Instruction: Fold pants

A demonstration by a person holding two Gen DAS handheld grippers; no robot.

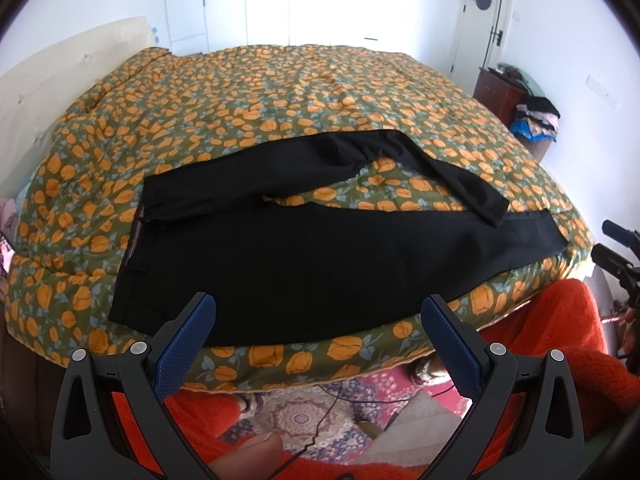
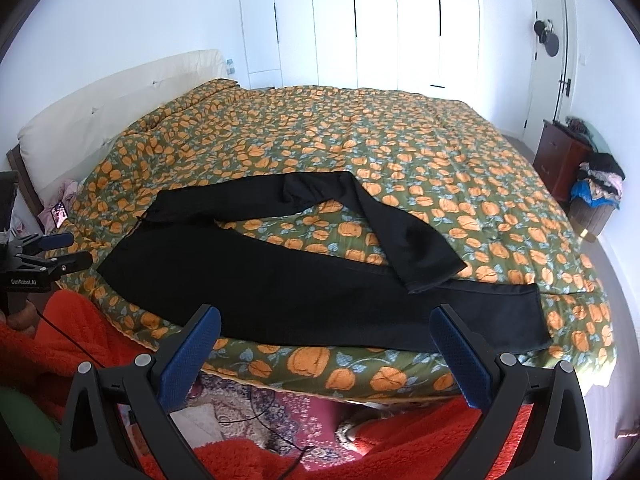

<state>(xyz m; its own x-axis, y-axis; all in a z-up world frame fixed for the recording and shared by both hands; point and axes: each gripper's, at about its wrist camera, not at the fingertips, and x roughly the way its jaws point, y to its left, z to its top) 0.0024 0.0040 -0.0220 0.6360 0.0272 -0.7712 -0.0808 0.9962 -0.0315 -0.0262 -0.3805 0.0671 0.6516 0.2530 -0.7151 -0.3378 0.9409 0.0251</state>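
Black pants (image 1: 288, 256) lie spread along the near edge of the bed, waistband at the left, legs running right. The near leg lies flat; the far leg (image 1: 440, 168) bends back so its hem rests on the near leg. They also show in the right wrist view (image 2: 280, 280). My left gripper (image 1: 318, 312) is open and empty, hovering in front of the pants near the bed edge. My right gripper (image 2: 325, 322) is open and empty, also in front of the near leg. The left gripper shows at the left of the right wrist view (image 2: 60, 248).
The bed has a green quilt with orange flowers (image 2: 400, 152) and a cream headboard (image 2: 120, 96) at the left. A brown nightstand (image 2: 560, 156) and a basket of clothes (image 2: 596, 196) stand at the right. A patterned rug with cables (image 1: 320, 408) lies below.
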